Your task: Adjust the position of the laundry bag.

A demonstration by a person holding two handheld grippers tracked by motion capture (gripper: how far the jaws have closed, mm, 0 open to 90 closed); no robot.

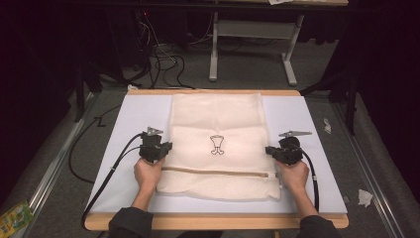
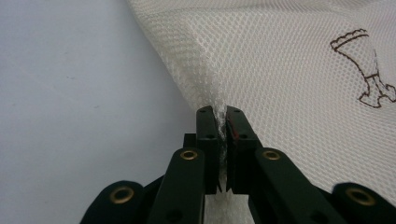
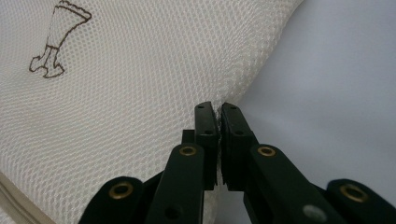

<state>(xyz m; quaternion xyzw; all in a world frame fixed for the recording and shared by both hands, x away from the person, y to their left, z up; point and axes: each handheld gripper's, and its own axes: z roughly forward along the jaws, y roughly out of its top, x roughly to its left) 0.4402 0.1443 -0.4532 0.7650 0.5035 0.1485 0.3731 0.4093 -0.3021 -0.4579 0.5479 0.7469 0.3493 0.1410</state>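
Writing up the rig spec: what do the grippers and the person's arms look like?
Both the left gripper and right gripper are black, each topped by a grey three-cornered plate and trailing a black cable. The jaws are flat black bars on linkage arms with brass-coloured rivets. The person wears dark sleeves; the hands are bare.

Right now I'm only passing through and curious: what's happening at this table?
A person holds a gripper in each hand and works on a cream mesh laundry bag lying on the white mat. The left gripper is shut on the bag's left edge, and the right gripper is shut on its right edge. The bag's near part, with the zipper, lies flat between the hands.
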